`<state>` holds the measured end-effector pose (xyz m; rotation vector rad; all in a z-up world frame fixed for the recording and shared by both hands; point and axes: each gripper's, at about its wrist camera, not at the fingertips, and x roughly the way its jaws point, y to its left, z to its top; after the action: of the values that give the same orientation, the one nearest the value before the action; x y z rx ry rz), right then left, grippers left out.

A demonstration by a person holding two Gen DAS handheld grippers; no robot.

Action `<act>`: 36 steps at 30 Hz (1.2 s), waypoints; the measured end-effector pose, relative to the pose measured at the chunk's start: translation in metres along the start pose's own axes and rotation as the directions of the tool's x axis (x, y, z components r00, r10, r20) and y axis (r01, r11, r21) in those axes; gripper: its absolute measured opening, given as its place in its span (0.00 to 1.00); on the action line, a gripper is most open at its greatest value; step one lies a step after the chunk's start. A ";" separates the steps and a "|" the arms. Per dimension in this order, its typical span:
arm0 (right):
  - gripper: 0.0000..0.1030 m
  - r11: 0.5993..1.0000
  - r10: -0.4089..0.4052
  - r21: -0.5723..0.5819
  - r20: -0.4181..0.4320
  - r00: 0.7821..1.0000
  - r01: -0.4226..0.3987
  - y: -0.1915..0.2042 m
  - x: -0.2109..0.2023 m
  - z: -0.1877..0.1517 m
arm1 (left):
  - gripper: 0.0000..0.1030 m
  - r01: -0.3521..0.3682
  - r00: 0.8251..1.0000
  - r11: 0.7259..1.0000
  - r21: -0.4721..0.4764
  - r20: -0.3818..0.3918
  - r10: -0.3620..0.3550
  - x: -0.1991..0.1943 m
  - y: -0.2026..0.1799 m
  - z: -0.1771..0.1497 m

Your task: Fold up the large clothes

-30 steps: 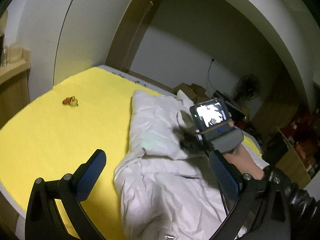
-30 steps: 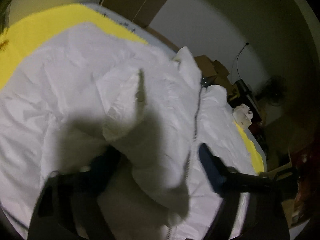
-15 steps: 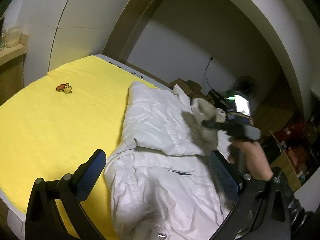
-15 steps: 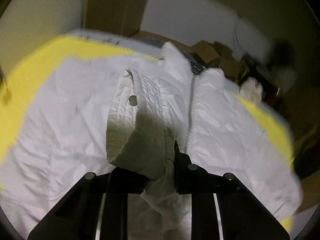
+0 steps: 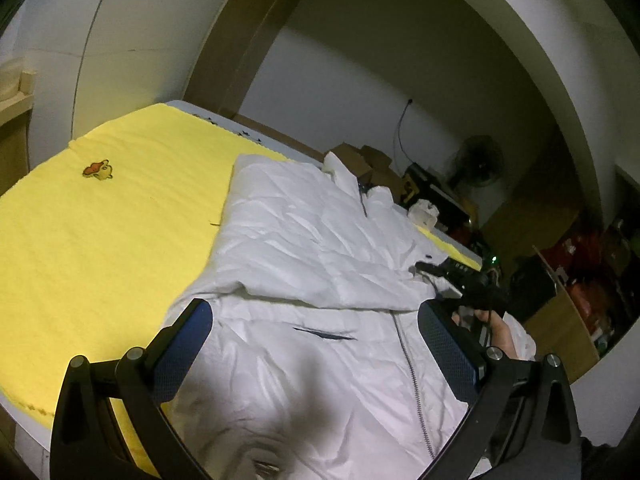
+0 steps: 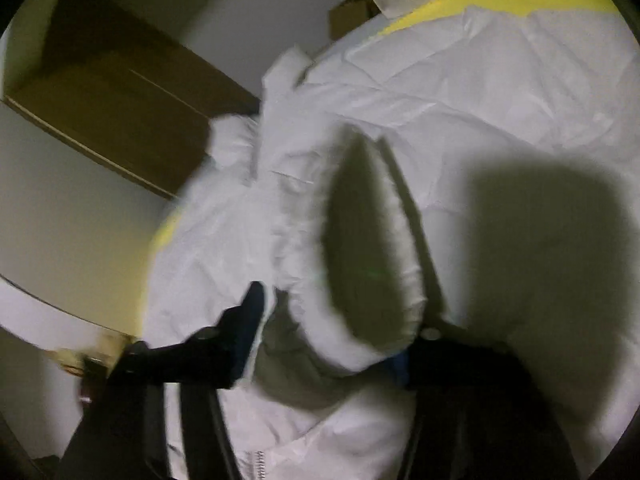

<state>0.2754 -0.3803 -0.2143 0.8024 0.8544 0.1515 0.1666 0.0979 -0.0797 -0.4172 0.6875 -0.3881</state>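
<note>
A large white padded jacket (image 5: 304,248) lies on a yellow bed (image 5: 100,248), zip up the front, one sleeve folded across its chest. My left gripper (image 5: 316,344) is open and empty, hovering above the jacket's lower front. My right gripper (image 5: 460,276) lies low at the jacket's right edge, at the end of the folded sleeve. In the right wrist view, which is blurred, the sleeve cuff (image 6: 360,256) sits between its spread fingers (image 6: 248,320); I cannot tell whether they pinch it.
A small duck print (image 5: 98,170) marks the sheet at far left. Cardboard boxes (image 5: 368,164), a fan (image 5: 478,160) and cluttered shelves (image 5: 580,280) stand beyond the bed's far right edge. A wardrobe and wall stand behind.
My right gripper carried the sleeve across the jacket to the right and came down low at its right edge. The sleeve now lies folded flat. My left gripper stayed open.
</note>
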 end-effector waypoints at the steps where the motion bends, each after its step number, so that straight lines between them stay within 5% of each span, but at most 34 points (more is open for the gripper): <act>1: 0.70 1.000 -0.006 -0.008 0.006 1.000 0.006 0.003 -0.003 -0.001 | 1.00 -0.004 1.000 1.000 0.007 0.000 0.004 0.000 -0.004 -0.001; 3: 0.97 0.995 -0.071 -0.070 0.062 0.996 0.076 0.016 -0.017 -0.001 | 1.00 -0.012 1.000 1.000 0.020 0.008 0.012 -0.003 -0.008 -0.001; 5: 0.98 0.953 -0.228 -0.158 0.183 0.956 0.258 0.035 -0.041 -0.007 | 1.00 -0.028 0.999 0.999 0.030 0.016 0.028 -0.005 -0.010 -0.001; 7: 0.98 0.911 -0.287 -0.218 0.273 0.918 0.350 0.048 -0.063 -0.017 | 1.00 -0.037 0.999 0.999 0.032 0.004 0.036 -0.004 -0.013 0.000; 10: 0.98 0.890 -0.329 -0.217 0.305 0.894 0.401 0.041 -0.098 -0.019 | 1.00 -0.020 0.999 0.998 0.065 -0.034 0.022 -0.001 -0.032 0.010; 13: 0.98 0.912 -0.316 -0.146 0.346 0.883 0.383 0.008 -0.153 -0.013 | 1.00 0.103 0.993 0.991 0.083 -0.061 -0.098 0.002 -0.074 0.026; 17: 0.97 0.942 -0.321 0.017 0.338 0.885 0.335 -0.056 -0.224 -0.011 | 1.00 0.354 0.922 0.935 -0.011 -0.162 -0.351 0.036 -0.142 0.030; 19: 0.95 0.960 -0.279 0.084 0.316 0.907 0.266 -0.092 -0.255 -0.013 | 1.00 0.427 0.868 0.899 -0.091 -0.236 -0.436 0.072 -0.178 0.022; 20: 0.93 0.963 -0.270 0.104 0.310 0.912 0.250 -0.105 -0.264 -0.014 | 1.00 0.434 0.857 0.895 -0.102 -0.261 -0.445 0.090 -0.193 0.017; 21: 0.93 0.963 -0.266 0.120 0.304 0.915 0.240 -0.118 -0.274 -0.016 | 1.00 0.420 0.858 0.902 -0.097 -0.282 -0.430 0.109 -0.209 0.012; 27: 0.93 0.928 -0.322 0.294 0.319 0.892 0.229 -0.194 -0.335 -0.028 | 1.00 0.258 0.925 0.965 0.051 -0.299 -0.232 0.201 -0.266 -0.011; 31: 0.93 0.884 -0.346 0.428 0.326 0.880 0.189 -0.249 -0.362 -0.018 | 1.00 0.238 0.921 0.968 0.079 -0.335 -0.199 0.234 -0.280 -0.022; 36: 0.87 0.861 -0.292 0.495 0.286 0.913 0.120 -0.300 -0.360 0.009 | 1.00 0.250 0.910 0.963 0.097 -0.363 -0.200 0.243 -0.283 -0.033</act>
<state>-0.0137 -0.7488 -0.1956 1.1414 0.6311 -0.4049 0.2581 -0.2648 -0.0920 -0.2938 0.9558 -0.7394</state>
